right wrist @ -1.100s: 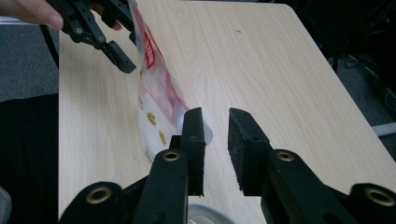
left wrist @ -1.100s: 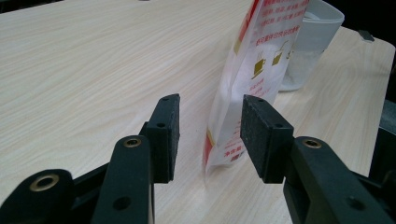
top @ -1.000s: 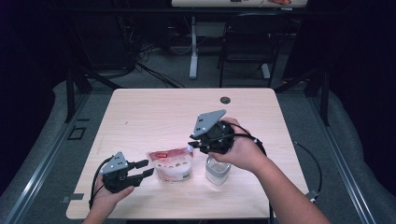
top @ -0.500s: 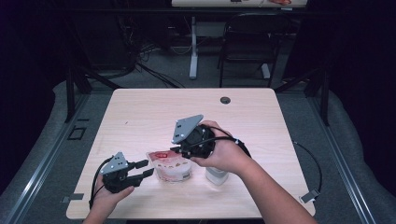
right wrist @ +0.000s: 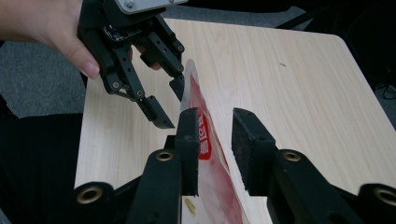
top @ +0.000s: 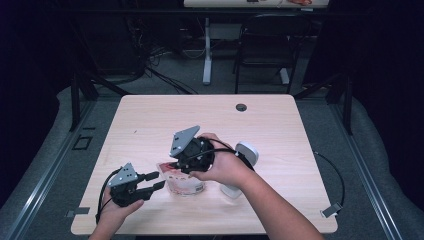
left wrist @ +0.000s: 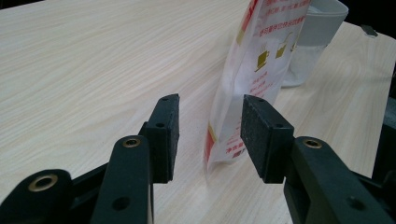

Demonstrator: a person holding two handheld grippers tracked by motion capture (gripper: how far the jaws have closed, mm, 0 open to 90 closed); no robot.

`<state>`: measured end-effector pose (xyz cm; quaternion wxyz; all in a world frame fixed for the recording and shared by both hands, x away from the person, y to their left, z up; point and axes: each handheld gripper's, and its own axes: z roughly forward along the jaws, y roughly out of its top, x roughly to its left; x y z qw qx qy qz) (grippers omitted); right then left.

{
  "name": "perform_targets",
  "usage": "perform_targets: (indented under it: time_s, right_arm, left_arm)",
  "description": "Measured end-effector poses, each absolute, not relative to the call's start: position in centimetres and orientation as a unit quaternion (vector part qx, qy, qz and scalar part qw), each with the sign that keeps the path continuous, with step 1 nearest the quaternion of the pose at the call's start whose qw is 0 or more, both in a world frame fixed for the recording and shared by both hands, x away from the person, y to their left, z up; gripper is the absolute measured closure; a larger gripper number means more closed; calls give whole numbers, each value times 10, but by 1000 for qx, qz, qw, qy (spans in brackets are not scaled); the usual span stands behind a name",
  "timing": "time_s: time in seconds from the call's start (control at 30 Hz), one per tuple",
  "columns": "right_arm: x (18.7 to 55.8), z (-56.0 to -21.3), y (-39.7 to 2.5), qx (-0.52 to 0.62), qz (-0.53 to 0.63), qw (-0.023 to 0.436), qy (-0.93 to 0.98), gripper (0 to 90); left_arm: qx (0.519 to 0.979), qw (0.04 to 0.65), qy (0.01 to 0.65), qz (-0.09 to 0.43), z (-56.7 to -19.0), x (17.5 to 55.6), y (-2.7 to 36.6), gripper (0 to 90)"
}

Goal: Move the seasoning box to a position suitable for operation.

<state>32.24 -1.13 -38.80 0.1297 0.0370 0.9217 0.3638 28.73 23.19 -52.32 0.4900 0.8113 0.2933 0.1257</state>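
Although the pouch (top: pixel 182 181) stands upright near the front edge of the table (top: pixel 150 120), between the two grippers, it is judged a light, soft item: a thin, glossy plastic-film packet, white with red print and small gold cup pictures, flat in section with a sealed upper edge. Film of this kind will crumple and may slide between hard surfaces, so a pinch across the flat faces, near a sealed edge, looks the safest hold.

The left gripper (top: pixel 151 181) sits at the pouch's left, jaws parted. In the left gripper view its pads (left wrist: pixel 259 137) straddle the lower corner of the pouch (left wrist: pixel 252 79) without pressing it.

The right gripper (top: pixel 186 161) reaches in from above and to the right. In the right gripper view its jaws stand apart on either side of the packet's top edge (right wrist: pixel 201 126), with a visible gap on one side; it is not gripping.

The pads are matte black with a fine grain, likely giving fair friction on the slick film.

Just right of the pouch stands a white cup (top: pixel 239 167), pale, smooth and rigid-looking, touching or nearly touching the packet. The table is light wood-grain laminate, flat and smooth.
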Motion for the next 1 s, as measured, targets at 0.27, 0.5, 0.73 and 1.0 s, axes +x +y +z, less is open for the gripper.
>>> perform_targets:
  time_s: [0.27,0.5,0.73,1.0]
  right_arm:
    - [323,-396,4,27,364,123,923,730]
    - [325,-400,12,29,364,119,923,756]
    - [325,-401,18,29,357,120,926,777]
    - [326,-402,22,15,346,121,930,846]
  left_arm:
    - [811,490,294,126,-524,287,232,578]
    - [813,488,291,127,-524,288,232,579]
    - [815,486,291,125,-524,288,232,585]
    - [815,486,291,125,-524,288,231,584]
